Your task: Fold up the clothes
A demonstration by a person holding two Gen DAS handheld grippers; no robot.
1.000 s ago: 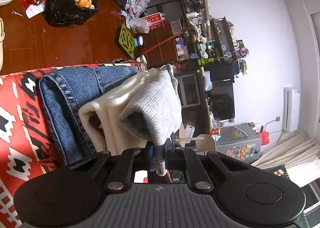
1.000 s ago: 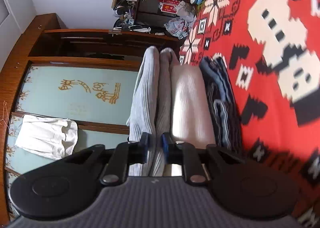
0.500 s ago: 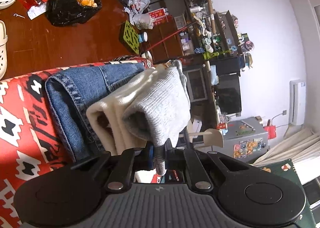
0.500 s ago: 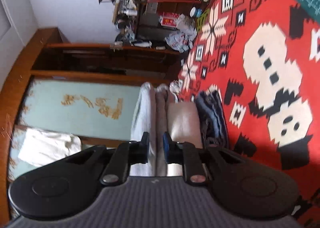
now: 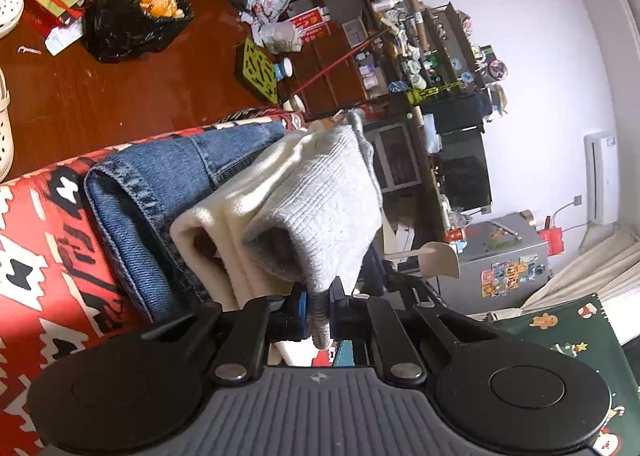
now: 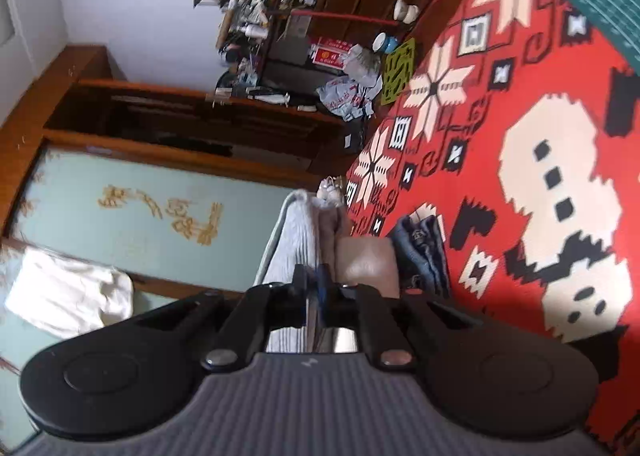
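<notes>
left gripper [image 5: 318, 310] clamped on grey knit [image 5: 320, 199] edge; right gripper [image 6: 313, 288] jaws just closed together, grey knit just beyond tips, nothing visibly pinched.

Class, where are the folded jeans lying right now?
In the left wrist view, the jeans lie left of centre on the red blanket, beside the cream garment.

Folded jeans [image 5: 160, 191] crowd the stack; patterned blanket [image 6: 520, 159] beyond lies bare.

Support surface: a red patterned blanket [image 5: 48, 248] with black and cream motifs. Folded blue jeans [image 5: 160, 191] lie directly on it. A cream garment [image 5: 224, 232] rests against the jeans, possibly not touching the blanket.
</notes>
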